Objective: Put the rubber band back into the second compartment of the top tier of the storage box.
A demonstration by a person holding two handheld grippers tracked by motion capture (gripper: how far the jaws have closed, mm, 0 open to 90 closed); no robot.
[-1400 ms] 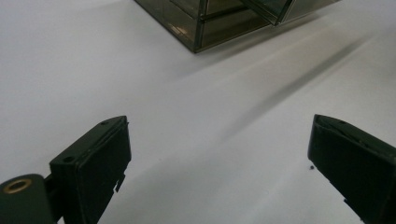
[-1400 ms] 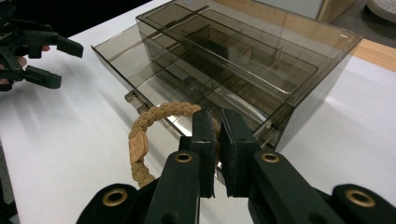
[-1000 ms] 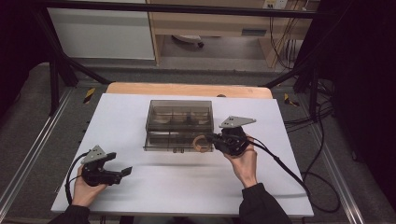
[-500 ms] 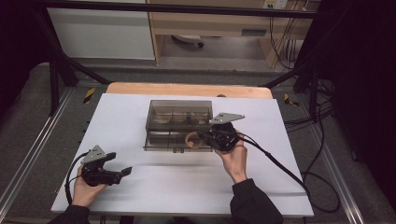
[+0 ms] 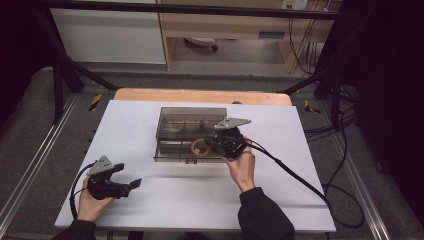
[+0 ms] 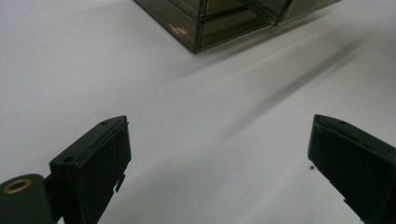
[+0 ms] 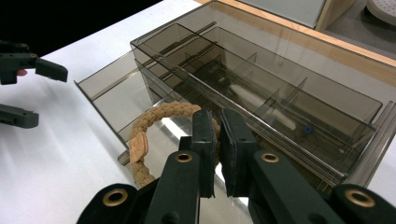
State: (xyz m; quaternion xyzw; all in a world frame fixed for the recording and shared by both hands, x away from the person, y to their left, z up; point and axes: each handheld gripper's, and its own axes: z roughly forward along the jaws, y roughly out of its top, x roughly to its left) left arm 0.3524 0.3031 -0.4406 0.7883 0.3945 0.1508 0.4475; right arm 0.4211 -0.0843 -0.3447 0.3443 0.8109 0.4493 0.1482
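A smoky clear organizer box [image 5: 190, 125] stands mid-table, its lower drawer [image 7: 109, 95] pulled out toward the front. My right gripper [image 5: 212, 144] is shut on a tan braided ring [image 5: 201, 147] and holds it over the drawer's front right part. In the right gripper view the braided ring [image 7: 156, 114] loops out to the left of the jaws, which pinch it at the right gripper [image 7: 218, 140]. My left gripper [image 5: 134, 183] rests open at the table's front left, nothing between its fingers [image 6: 93, 158]. It is far from the box corner [image 6: 201, 23].
The white table [image 5: 165, 210] has a wooden strip [image 5: 200, 95] along its far edge. The right gripper's cable [image 5: 300, 180] trails off to the right. The box's upper tray holds several dividers [image 7: 275, 98] and a small blue item [image 7: 307, 129].
My right hand has carried the braided ring leftward along the front of the box, to above the open drawer. The left hand has stayed put.
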